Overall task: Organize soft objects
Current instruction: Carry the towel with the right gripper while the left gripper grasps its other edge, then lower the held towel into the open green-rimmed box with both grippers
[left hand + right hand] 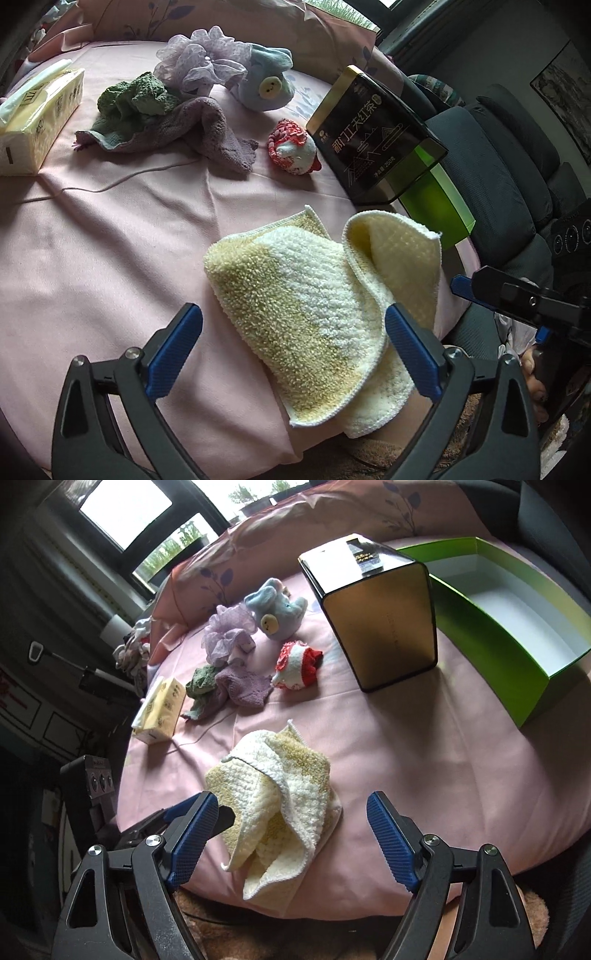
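I am holding my left hand-held gripper (293, 347) and right hand-held gripper (291, 836) wide open, gripping nothing. The loosely folded yellow-and-white terry cloth (314, 310) is lying between the jaws at the near edge of the pink-sheeted bed (110, 258), overhanging it, so it is risking sliding off or unfolding. The open green cardboard box (517, 627) is waiting at two o'clock, and the upright dark tea tin (380, 627) is standing in the way.

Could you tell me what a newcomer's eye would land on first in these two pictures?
Probably the fluffy yellow-and-white towel, loosely folded on the pink bedsheet right in front of both open claws. Next comes the tall dark tea tin standing behind it, with the empty bright green box at its side. Farther back lies a cluster of small soft toys and cloths.
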Demonstrator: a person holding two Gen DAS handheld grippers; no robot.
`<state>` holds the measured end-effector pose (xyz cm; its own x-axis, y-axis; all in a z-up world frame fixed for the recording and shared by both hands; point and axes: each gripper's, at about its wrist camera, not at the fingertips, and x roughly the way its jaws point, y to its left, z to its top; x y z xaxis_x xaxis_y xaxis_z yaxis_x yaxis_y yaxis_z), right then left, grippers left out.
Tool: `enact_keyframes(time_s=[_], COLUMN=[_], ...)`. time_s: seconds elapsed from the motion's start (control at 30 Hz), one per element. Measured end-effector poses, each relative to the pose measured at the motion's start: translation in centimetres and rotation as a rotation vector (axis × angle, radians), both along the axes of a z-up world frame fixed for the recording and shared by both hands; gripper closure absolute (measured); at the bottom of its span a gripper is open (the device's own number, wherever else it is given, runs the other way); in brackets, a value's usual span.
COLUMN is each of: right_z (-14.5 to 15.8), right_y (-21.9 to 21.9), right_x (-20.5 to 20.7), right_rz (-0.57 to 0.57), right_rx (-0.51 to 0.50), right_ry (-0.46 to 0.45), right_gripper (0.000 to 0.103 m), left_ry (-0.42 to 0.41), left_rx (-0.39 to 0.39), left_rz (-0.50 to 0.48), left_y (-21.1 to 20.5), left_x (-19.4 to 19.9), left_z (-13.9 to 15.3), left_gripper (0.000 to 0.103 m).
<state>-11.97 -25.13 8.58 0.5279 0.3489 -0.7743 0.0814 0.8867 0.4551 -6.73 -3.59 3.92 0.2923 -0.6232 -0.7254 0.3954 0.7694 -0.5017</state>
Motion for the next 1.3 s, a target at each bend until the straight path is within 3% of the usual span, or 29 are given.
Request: enact_keyframes(time_s=[0.17, 0.33, 0.4, 0.47, 0.53, 0.6, 0.63, 0.7, 0.93, 1.3], right_z=[-3.6, -5.3, -6.2, -6.7, -6.6, -7.0, -7.2, -7.2, -3.0, 7.0], right_y=[0.3, 1.7, 2.2, 2.4, 2.7, 3.0, 3.2, 3.4, 1.3, -5.5], right_x=[1.3, 2.7, 3.0, 3.4, 3.7, 4.1, 4.2, 4.3, 4.5, 4.5], right_rz=[-0.034, 0.017, 0.045, 0.044, 0.053, 0.075, 0.090, 0.087, 0.107, 0.033], right_rx=[0.005, 0.040, 0.081, 0.104, 0.095, 0.144, 0.191, 0.194, 0.277, 0.234], right_ry=[0.095, 0.106, 0.115, 0.116, 0.094, 0.094, 0.095, 0.087, -0.049, -0.335], right_gripper=[0.020, 0.020, 0.027, 0.033, 0.041, 0.053, 0.059, 0.059, 0.059, 0.059], left_ry=[0.004, -0.036, -0.049, -0.077, -0.061, -0.063, -0.084, -0.098, -0.260, -0.499], left_rx=[0.049, 0.057, 0.068, 0.101, 0.068, 0.072, 0.087, 0.092, 0.087, 0.052], left_rz=[-0.046, -0.050, -0.050, -0.045, -0.066, -0.064, -0.066, -0.074, -0.051, -0.086], left_y=[-2.2, -3.4, -3.8, -4.1, -4.2, -4.5, -4.8, -5.1, -6.6, -13.4], left_x=[-0.6, -0.7, -0.7, -0.8, -0.7, -0.6, -0.8, -1.0, -1.0, 0.8], left_z=[-1.0, -1.3, -1.5, -1.4, -1.5, -1.6, -1.4, -1.0, 3.9, 13.1], left_gripper=[0.004, 0.005, 0.007, 0.018, 0.036, 0.039, 0.046, 0.057, 0.058, 0.058])
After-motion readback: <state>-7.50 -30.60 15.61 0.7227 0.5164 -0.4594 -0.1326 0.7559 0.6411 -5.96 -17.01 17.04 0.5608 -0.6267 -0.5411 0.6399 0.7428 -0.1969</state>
